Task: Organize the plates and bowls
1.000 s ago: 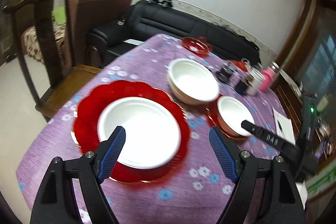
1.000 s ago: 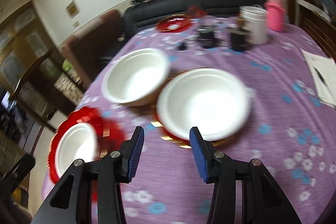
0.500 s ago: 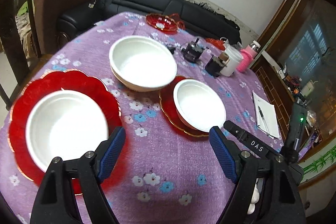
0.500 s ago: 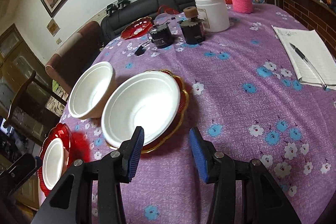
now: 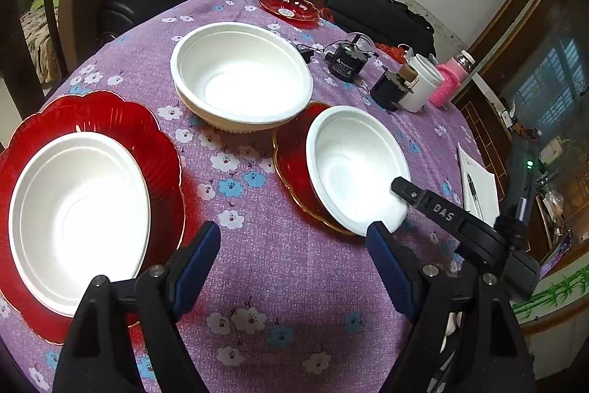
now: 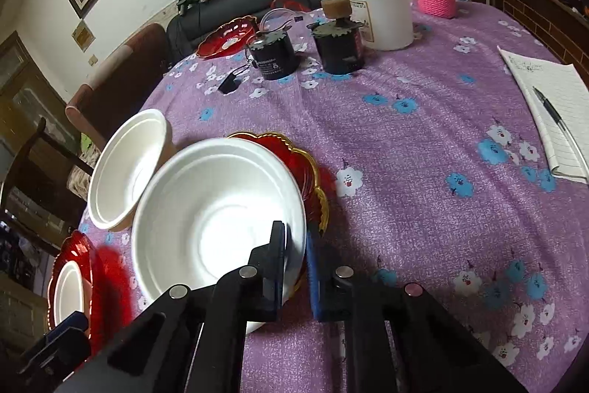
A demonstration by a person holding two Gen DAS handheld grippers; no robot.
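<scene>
The near edge of the small white bowl (image 6: 217, 212) sits behind the right gripper (image 6: 294, 245), so the contact itself is partly covered; the left finger stands inside the bowl and the blue pad (image 6: 313, 267) outside it, the two pinched on the rim. Below that bowl only a crescent of the small red plate (image 6: 309, 172) with its gold edge shows. At the bottom left of the right wrist view the large red plate (image 6: 79, 282) and the shallow white bowl (image 6: 68, 290) on it are cut by the frame and slightly blurred.

All three bowls are plain white with rolled rims. The deep white bowl (image 5: 241, 76) stands straight on the purple flowered tablecloth (image 5: 294, 267), its rim overlapping the small red plate (image 5: 291, 157) in the left wrist view (whether they touch I cannot tell). The small white bowl (image 5: 355, 168) looks tilted on its plate. The shallow white bowl (image 5: 77, 220) lies in the large red plate (image 5: 110, 124) at the table's left edge.

The left gripper (image 5: 294, 264) hangs over bare cloth with its jaws spread wide and nothing between them.

Half a second ago the right gripper's jaws were apart, short of the small bowl; they have since come forward and closed on its rim. The left gripper has stayed spread.
</scene>
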